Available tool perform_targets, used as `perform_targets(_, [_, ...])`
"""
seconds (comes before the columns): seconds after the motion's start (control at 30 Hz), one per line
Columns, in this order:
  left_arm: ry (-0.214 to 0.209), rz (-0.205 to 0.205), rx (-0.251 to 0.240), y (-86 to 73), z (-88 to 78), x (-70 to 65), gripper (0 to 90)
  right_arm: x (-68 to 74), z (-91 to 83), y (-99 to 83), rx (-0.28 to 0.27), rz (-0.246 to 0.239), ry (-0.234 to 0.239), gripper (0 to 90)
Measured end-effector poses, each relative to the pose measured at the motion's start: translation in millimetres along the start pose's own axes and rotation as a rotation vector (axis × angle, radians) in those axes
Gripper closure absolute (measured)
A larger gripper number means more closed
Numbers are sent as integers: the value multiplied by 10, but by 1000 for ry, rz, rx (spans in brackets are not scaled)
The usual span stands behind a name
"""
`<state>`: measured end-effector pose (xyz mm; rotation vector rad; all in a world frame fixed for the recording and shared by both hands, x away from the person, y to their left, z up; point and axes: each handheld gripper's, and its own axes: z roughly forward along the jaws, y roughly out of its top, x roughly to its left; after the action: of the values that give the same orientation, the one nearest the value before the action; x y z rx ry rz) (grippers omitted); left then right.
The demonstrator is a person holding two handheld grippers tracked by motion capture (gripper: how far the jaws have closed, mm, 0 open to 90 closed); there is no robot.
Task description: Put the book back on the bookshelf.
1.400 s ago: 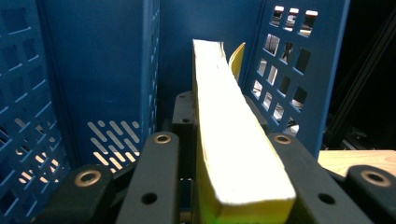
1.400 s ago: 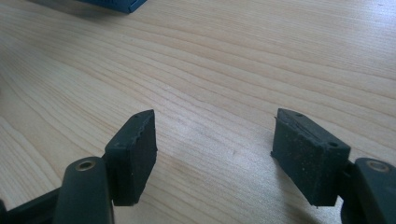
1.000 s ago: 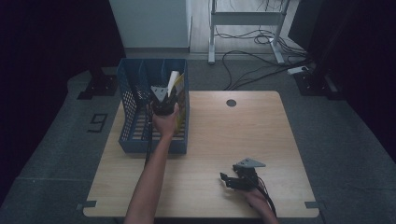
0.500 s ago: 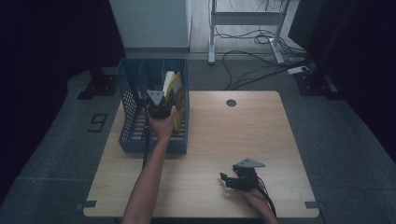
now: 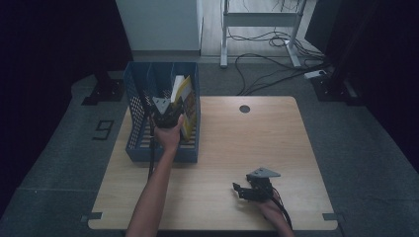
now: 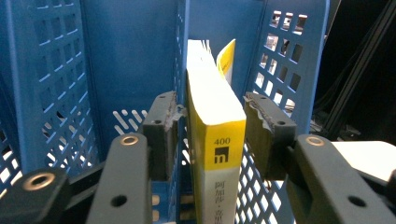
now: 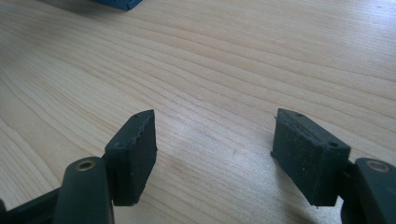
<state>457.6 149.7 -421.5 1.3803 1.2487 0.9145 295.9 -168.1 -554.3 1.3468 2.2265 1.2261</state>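
My right gripper rests spread and empty on the light wooden table near its front edge. Further back, my left gripper has just been opening, pads clear of the yellow-spined paperback book, upright in the blue plastic mesh file rack at the back left corner.

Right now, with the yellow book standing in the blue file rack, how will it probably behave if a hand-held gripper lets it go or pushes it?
The yellow book looks thick, so probably fairly heavy and stiff along its spine. Its cover flares open at the far end, so it seems a soft cover that may flop. It leans inside the blue file rack, whose walls would likely catch it rather than let it fall flat.
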Motion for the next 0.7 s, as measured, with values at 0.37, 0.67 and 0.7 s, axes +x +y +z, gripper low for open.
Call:
perform_targets(0.37, [-81,9,23,-36,-118,34,474,-5,1,1,-1,3,1,297])
perform_targets(0.67, [-154,9,59,-63,-286,123,424,-3,3,2,-2,4,0,298])
perform_targets(0.7, [-163,9,62,-71,-312,133,420,-4,3,2,-2,5,0,298])
